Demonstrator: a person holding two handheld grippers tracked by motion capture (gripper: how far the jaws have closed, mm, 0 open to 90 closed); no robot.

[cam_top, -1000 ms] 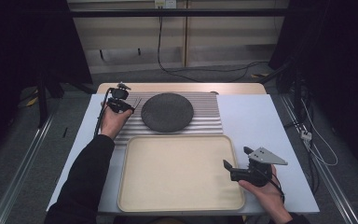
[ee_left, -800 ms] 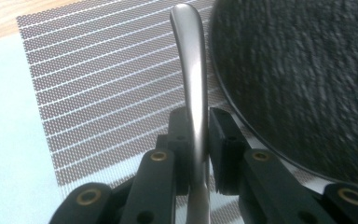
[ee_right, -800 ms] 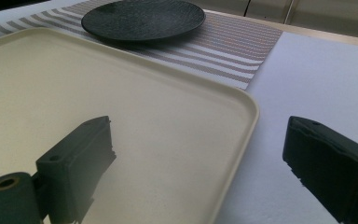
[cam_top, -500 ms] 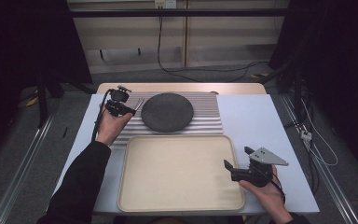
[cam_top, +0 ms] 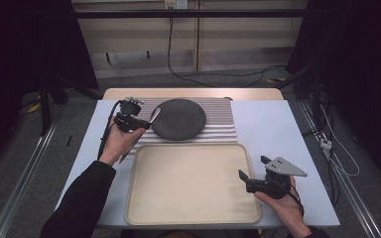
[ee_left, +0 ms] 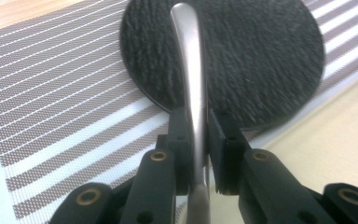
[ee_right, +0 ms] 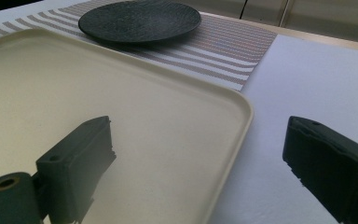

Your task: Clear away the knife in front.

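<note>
Smooth steel utensil handle [ee_left: 192,84] over rough round black plate [ee_left: 261,56]

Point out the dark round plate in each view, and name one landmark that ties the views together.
High view: dark plate at upper centre, on the striped mat.
Left gripper view: plate across the top, behind the held metal utensil.
Right gripper view: plate at top, beyond the tray.
Shared landmark: the striped mat.

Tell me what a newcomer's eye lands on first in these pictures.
First, the left gripper, shut on a slim metal utensil handle held above the striped placemat. Next, the dark round plate on that placemat, and the big cream tray nearer the person. The right gripper stands open over the tray's right edge.
</note>
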